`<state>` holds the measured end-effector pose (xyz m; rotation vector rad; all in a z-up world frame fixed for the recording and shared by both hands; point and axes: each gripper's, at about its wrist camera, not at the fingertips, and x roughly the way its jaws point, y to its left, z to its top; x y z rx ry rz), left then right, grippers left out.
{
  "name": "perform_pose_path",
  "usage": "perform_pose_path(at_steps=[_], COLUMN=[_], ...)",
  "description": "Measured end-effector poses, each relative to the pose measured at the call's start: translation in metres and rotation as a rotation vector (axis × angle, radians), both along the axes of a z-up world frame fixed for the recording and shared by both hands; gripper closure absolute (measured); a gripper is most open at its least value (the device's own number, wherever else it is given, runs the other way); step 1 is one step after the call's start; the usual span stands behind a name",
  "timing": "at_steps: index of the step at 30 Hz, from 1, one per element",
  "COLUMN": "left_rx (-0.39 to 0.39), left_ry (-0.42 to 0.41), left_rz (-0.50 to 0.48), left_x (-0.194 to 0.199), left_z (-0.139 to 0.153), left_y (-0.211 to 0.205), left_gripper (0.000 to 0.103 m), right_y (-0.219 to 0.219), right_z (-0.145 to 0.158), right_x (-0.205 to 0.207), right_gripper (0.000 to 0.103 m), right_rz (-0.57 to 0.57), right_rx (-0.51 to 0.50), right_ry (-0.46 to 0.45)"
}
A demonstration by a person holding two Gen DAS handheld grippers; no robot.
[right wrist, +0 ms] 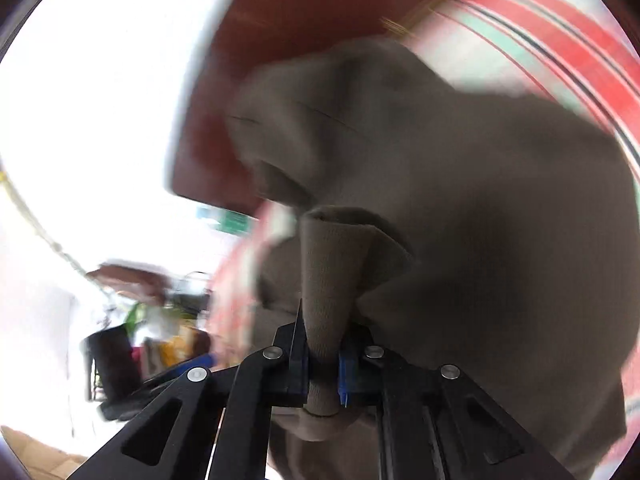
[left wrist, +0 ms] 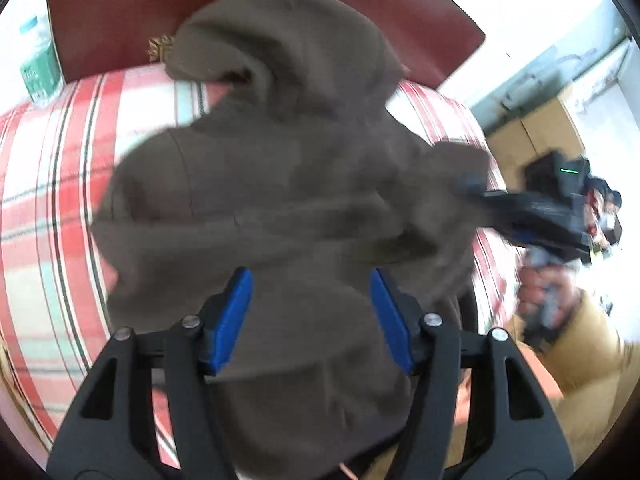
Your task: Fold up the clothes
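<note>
While the brown hoodie point(left wrist: 280, 184) lies bunched on a red plaid bed point(left wrist: 52, 208), the left gripper point(left wrist: 312, 320) hovers over its near part with blue-padded fingers point(left wrist: 232, 316) spread wide, cloth below the gap but nothing pinched. Hood end points far, toward a dark red headboard point(left wrist: 120, 12).

Right gripper point(right wrist: 323, 364): fingers closed tight on a rolled strip of the hoodie point(right wrist: 480, 208), probably a cuff or hem edge; blur makes that hard to call. Strip stands up out of the fingers and flares open at its top.

From the left wrist view, the right gripper point(left wrist: 472, 190) comes in from the right, its tip at the hoodie's right edge, with a hand point(left wrist: 548, 292) behind it, smeared by motion.

Far left, a green and white pack point(left wrist: 40, 68) sits beside the headboard. Right of the bed, cardboard boxes point(left wrist: 532, 128) against the wall.
</note>
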<state>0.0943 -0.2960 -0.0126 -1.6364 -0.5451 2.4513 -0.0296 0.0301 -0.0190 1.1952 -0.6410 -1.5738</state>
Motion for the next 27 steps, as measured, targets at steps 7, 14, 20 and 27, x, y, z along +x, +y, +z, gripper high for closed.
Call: perform_pose_path(at_steps=[7, 14, 20, 27], left_rx=[-0.094, -0.122, -0.148, -0.109], left_ry=[-0.041, -0.170, -0.184, -0.194], left_rz=[0.108, 0.155, 0.182, 0.265], left_x=[-0.018, -0.002, -0.001, 0.004], left_z=[-0.028, -0.074, -0.082, -0.077], left_y=[-0.008, -0.011, -0.023, -0.043], left_gripper=[0.040, 0.040, 0.040, 0.040], right_y=[0.020, 0.061, 0.064, 0.067], right_z=[0.050, -0.080, -0.068, -0.053], right_x=[-0.018, -0.007, -0.005, -0.003], right_gripper=[0.093, 0.090, 0.090, 0.079], right_rz=[-0.022, -0.012, 0.032, 0.082], right_rx=[-0.097, 0.328, 0.411, 0.509], right_ry=[0.196, -0.098, -0.073, -0.043])
